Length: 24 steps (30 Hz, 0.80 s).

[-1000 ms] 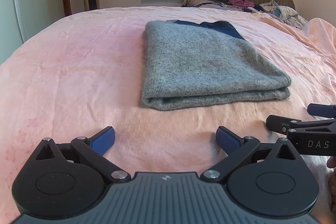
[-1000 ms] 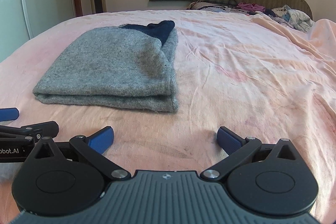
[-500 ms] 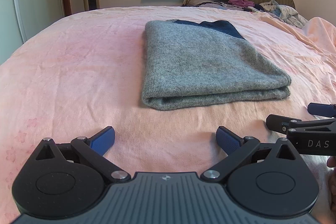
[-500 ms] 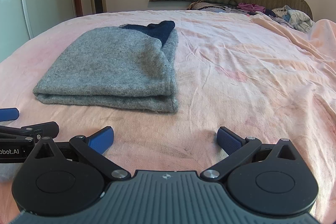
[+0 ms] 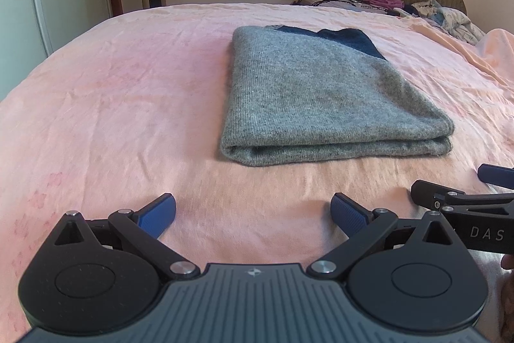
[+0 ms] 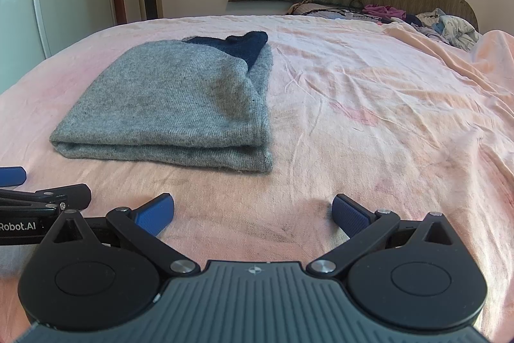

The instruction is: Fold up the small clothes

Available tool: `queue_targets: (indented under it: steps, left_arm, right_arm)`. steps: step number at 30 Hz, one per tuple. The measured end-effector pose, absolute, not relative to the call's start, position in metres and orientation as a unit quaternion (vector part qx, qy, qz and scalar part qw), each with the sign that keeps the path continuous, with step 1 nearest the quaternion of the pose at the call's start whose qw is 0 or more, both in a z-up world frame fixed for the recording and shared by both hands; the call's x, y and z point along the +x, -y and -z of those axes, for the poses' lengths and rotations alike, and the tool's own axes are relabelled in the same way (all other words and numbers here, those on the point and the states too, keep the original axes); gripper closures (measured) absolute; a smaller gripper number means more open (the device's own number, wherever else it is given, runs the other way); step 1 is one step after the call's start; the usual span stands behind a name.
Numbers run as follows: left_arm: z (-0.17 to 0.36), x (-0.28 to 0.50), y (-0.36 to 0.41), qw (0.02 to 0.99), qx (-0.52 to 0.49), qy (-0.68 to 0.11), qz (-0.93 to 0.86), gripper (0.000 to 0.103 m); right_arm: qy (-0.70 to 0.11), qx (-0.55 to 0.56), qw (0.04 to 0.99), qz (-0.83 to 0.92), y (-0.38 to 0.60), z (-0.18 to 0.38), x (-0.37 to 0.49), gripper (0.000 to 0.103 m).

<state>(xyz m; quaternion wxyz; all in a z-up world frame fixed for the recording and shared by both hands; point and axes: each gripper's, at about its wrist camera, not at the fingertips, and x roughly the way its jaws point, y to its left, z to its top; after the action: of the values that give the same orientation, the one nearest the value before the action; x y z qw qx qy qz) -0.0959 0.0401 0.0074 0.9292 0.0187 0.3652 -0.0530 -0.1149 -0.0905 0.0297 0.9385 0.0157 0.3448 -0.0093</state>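
Nearest, the left tool (image 5: 253, 211) and right tool (image 6: 253, 211) sit wide and empty, low over the pink bed (image 5: 128, 105). Nothing has shifted in the last second. At 12 o'clock beyond them, the grey sweater (image 5: 321, 98) lies folded, so this fold looks finished.

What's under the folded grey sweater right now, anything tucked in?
The grey sweater lies on the pink bedsheet. A dark navy part shows at its far end, between the layers. Whatever else sits inside the fold is covered.
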Motion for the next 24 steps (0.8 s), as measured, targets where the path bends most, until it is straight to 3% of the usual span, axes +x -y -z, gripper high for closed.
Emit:
queue_targets:
  steps: [24]
  left_arm:
    - [-0.0053, -0.099, -0.0407, 0.933, 0.022, -0.356, 0.057, 0.0]
  right_arm:
    - [-0.345, 0.016, 0.939, 0.009, 0.0905, -0.0299, -0.115, 0.0]
